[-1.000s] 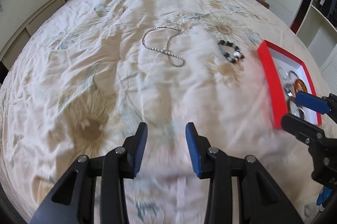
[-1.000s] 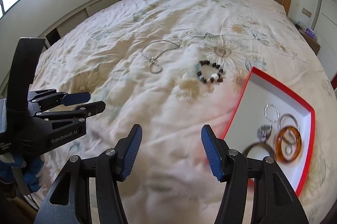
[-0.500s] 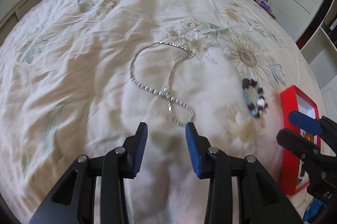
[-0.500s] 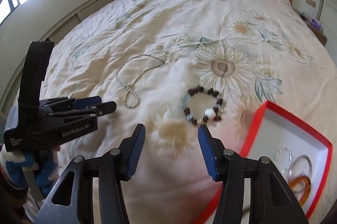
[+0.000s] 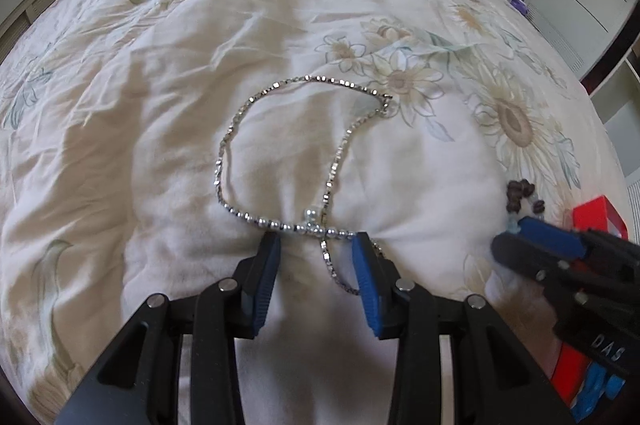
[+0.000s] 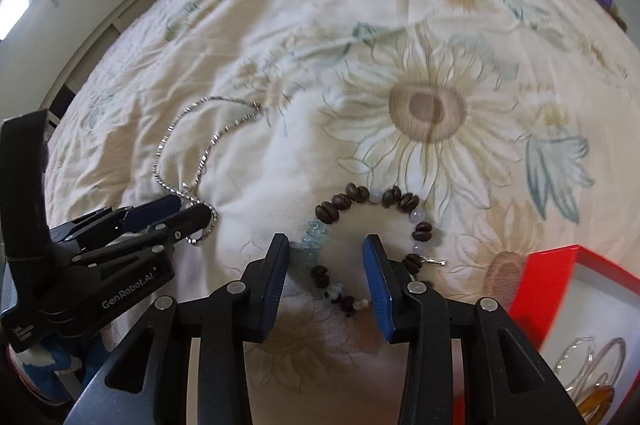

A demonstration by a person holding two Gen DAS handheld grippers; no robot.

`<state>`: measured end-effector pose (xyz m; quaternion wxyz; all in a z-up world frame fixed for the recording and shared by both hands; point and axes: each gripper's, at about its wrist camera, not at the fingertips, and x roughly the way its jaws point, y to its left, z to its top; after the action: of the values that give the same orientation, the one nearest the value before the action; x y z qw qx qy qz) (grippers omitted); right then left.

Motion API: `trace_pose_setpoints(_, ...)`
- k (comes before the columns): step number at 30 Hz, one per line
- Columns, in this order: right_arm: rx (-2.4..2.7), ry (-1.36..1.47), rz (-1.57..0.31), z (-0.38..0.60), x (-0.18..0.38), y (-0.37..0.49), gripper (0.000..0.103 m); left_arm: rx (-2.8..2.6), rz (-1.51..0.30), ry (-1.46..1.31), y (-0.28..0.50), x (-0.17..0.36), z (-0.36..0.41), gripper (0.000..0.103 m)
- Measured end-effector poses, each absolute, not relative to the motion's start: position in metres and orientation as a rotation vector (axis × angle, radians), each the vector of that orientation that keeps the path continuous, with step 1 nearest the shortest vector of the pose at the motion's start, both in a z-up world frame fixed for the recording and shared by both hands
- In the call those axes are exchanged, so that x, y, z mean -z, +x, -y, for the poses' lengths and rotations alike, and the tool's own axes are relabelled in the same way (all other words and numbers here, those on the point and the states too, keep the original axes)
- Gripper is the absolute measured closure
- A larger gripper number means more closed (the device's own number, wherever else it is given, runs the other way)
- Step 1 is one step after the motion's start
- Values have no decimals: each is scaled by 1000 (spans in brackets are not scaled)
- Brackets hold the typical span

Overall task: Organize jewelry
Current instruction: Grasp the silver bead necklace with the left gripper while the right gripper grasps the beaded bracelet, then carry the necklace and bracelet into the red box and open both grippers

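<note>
The bed (image 5: pixel 160 105) carries a creased cream quilt printed with pale sunflowers. On it lies a thin silver chain necklace (image 5: pixel 224 141), faceted links forming an open loop that crosses itself at a row of small pearl-like beads near frame centre of the left wrist view. The left gripper (image 5: pixel 316 249) has its blue ribbed fingers (image 5: pixel 269 265) apart, straddling the crossing and tail of the chain without clamping it. One second earlier the necklace lay far up the frame; it now sits at the fingertips.

In the right wrist view, a bracelet (image 6: pixel 360 195) of dark coffee-bean-shaped beads, pale round beads and light blue chips forms a ring at centre frame. The right gripper (image 6: pixel 324 253) has just been closing its fingers; they remain apart, with the lower arc of the bracelet between them, pads not pressing on it. The red box (image 6: pixel 540 277) with a white interior, at lower right, holds metal hoops and an amber bangle (image 6: pixel 596 399).
</note>
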<state>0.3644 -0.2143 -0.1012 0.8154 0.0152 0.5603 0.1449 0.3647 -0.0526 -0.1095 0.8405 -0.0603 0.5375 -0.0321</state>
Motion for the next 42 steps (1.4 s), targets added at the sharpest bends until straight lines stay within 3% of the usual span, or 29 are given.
trace_pose_setpoints(2, -312, 31, -1209, 212, 106, 366, 66, 65, -1131, -150, 366, 111, 51, 70)
trace_pose_setpoints(8, -350, 9, -1215, 204, 109, 367, 83, 72, -1112, -190, 370, 113, 40, 93)
trace_pose_setpoints(11, -367, 13, -1200, 203, 108, 364, 89, 92, -1099, -242, 369, 112, 32, 98)
trace_pose_setpoints(27, -432, 86, -1107, 208, 78, 335, 89, 162, -981, -215, 341, 77, 32, 101)
trace_pose_setpoints(42, -455, 179, -974, 218, 2, 288, 89, 246, -844, -198, 289, -12, 44, 101)
